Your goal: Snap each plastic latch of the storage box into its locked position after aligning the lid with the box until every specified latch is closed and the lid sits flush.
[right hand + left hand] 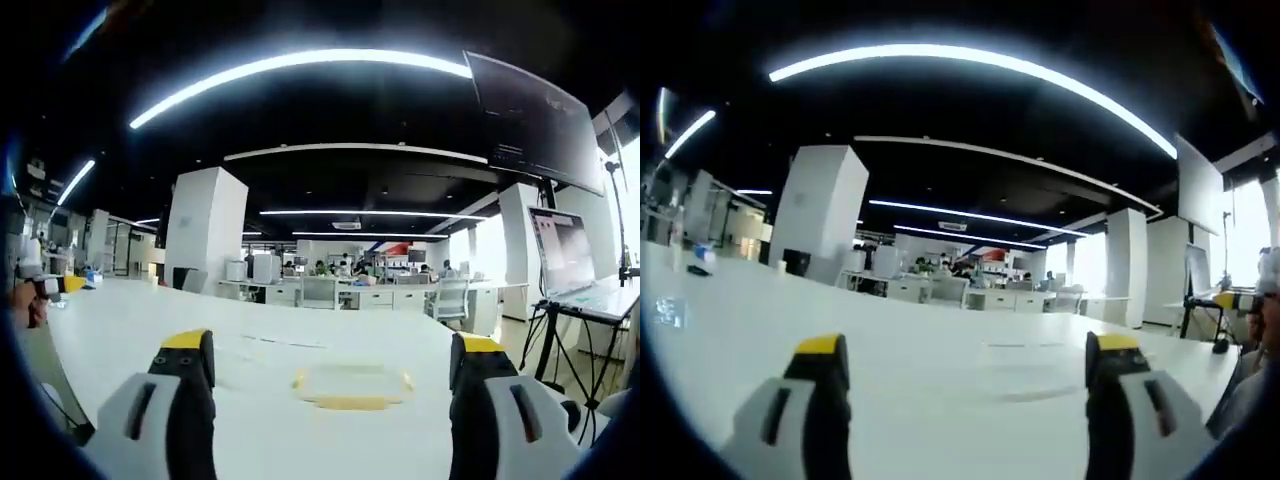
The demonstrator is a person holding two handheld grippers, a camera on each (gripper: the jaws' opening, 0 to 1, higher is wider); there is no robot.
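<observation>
Across the white table point(150, 330) the storage box point(350, 385) sits untouched ahead of the right gripper point(335, 385), both grippers wide open and empty, so approaching its latches likely comes next.

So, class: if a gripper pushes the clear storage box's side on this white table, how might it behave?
The storage box looks low and flat, so tipping seems unlikely. Its clear plastic suggests it is light, and the smooth table probably lets it slide away.
</observation>
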